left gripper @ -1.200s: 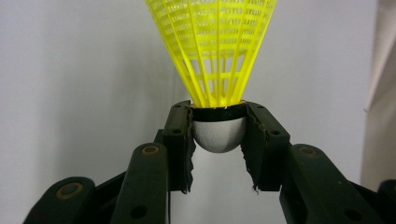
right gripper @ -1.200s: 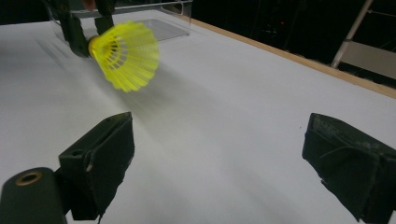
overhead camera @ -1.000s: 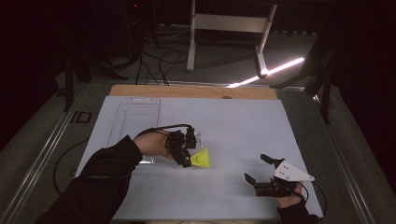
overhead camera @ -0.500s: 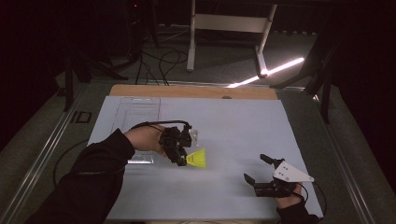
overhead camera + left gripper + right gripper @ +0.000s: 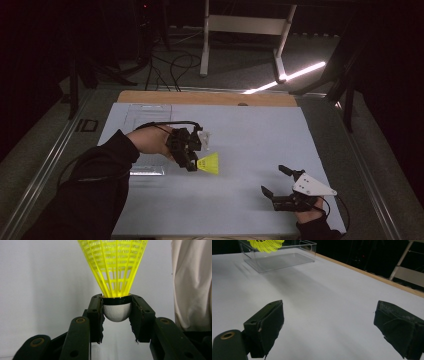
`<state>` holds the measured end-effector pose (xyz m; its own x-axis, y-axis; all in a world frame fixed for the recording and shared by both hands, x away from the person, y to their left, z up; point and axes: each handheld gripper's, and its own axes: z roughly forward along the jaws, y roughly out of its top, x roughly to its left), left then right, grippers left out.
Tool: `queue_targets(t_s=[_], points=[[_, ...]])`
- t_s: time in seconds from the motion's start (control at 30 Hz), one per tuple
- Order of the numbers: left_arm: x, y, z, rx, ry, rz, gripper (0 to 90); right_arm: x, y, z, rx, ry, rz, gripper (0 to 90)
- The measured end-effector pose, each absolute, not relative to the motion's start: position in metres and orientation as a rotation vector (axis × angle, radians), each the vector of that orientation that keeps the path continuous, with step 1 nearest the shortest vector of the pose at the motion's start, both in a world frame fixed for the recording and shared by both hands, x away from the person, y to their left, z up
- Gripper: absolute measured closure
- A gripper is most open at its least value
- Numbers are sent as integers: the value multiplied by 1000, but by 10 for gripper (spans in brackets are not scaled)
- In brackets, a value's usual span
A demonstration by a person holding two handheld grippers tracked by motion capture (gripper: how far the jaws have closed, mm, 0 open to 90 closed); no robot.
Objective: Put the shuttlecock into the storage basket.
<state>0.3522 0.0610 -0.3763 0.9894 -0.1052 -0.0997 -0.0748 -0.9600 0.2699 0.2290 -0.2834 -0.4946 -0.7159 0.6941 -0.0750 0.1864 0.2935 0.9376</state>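
Yellow plastic-mesh shuttlecock (image 5: 113,267) pinched at its white rounded cork by left claw (image 5: 190,161) above white tabletop (image 5: 250,135); right claw (image 5: 276,186) spread, idle; best carried level toward clear plastic box (image 5: 279,257), grip firm.

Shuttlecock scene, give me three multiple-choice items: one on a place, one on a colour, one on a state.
1. Where does the clear plastic box stand?
A. on the white table sheet
B. on the floor
C. between the right gripper's jaws

2. What colour is the skirt of the shuttlecock?
A. red
B. yellow
C. blue

3. How do the jaws of the right gripper stand?
A. shut on the shuttlecock
B. shut on the box
C. wide open with nothing between them

Answers:
1 A, since the right gripper view shows the box resting on the white table sheet.
2 B, its mesh is bright yellow, with the left gripper clamping the white cork.
3 C, bare sheet shows between the two pads.
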Motion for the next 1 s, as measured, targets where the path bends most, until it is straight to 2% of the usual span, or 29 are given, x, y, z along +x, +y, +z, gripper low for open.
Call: queue_targets(t_s=[0.3, 0.67, 1.0], points=[[357, 76, -369, 2854, -115, -139, 650, 229, -283, -494, 789, 2091, 1418, 94], [366, 121, -355, 2782, -67, -68, 651, 229, -283, -494, 786, 2093, 1413, 94], [375, 165, -354, 2759, 57, -47, 651, 230, -283, -495, 784, 2094, 1413, 94]])
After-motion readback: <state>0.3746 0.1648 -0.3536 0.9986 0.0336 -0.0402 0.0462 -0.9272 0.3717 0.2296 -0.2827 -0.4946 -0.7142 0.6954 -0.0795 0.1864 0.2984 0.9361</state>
